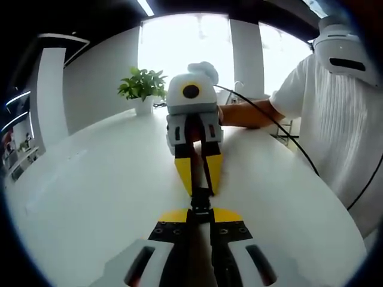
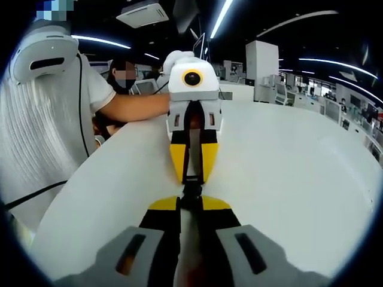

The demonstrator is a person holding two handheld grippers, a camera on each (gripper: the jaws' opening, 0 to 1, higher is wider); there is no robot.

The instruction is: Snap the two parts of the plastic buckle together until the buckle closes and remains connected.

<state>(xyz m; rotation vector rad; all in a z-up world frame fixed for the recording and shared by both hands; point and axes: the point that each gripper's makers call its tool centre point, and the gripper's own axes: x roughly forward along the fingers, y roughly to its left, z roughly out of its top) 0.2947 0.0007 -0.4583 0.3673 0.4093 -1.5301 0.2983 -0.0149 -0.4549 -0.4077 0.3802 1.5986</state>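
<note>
Black plastic buckle (image 1: 201, 200) gripped between left gripper (image 1: 200, 216) and right gripper (image 1: 200, 186), jaws narrow on it, white round table (image 1: 90, 197), green potted plant (image 1: 142, 86) at far edge in left gripper view.

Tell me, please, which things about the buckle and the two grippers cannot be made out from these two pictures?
- Whether the buckle has latched: in both views it is small, dark and squeezed between yellow fingers.
- Its two parts: they cannot be told apart in the right gripper view.
- The strap behind it: blurred, hidden by the left gripper.
- The right gripper: its body is cut off by the bottom edge.
</note>
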